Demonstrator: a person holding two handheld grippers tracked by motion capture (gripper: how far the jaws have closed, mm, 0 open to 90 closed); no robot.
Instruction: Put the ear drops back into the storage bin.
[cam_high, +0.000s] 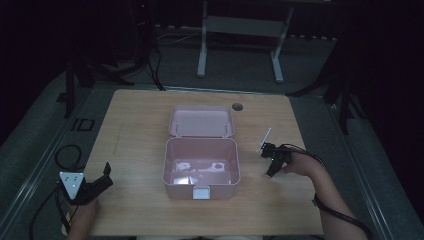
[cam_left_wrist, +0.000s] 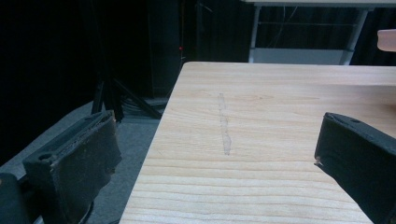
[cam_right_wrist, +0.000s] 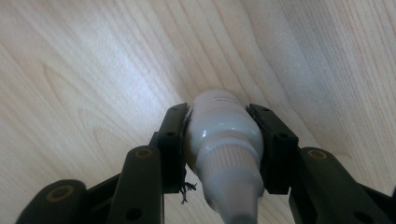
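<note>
One white bottle (cam_right_wrist: 223, 135): I have it clamped in my right gripper (cam_right_wrist: 223, 144) on the table (cam_high: 135, 130), right of one open pink box (cam_high: 201, 167); long axis along the jaws, cap toward the camera. My left gripper (cam_left_wrist: 219, 158): jaws apart, nothing between.

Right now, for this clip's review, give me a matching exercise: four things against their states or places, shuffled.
Things:
1. pink box
2. white bottle
3. left gripper
4. right gripper

States:
A. jaws wide apart, nothing between them
B. lid swung open, at the table's middle
C. clamped between two black jaws
D. closed on a thing over the table

Pairs: 1-B, 2-C, 3-A, 4-D
</note>
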